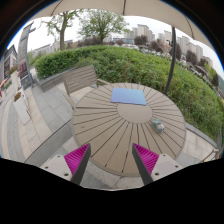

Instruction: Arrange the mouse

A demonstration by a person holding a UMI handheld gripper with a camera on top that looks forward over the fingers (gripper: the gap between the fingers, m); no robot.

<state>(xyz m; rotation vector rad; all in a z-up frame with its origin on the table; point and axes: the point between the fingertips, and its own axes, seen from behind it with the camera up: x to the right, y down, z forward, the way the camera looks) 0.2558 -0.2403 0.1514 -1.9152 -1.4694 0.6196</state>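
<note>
Fingers (110, 160) stand wide apart with nothing between the magenta pads (77, 158), hovering above the near rim of the round slatted bench (105, 125). The mouse (158, 125), a small pale object as far as can be told, sits near the bench's right edge, well apart from the blue mouse pad (128, 96), which lies toward the far side of the bench.

The chief risk, as I judge it, is the mouse's closeness to that right edge: a grip that comes in from the bench's middle and lands off-centre could nudge it over the rim. The grooves between the slats could also catch the mouse if it is dragged rather than lifted toward the mouse pad.

Room is generous. The bench surface between fingers, mouse and mouse pad is bare, so a path across it looks unobstructed. A wooden seat (82, 78) stands beyond the bench's left side, a dark pole (172, 60) rises beyond its right, and a hedge (120, 62) lies behind; none crowds the working area.
</note>
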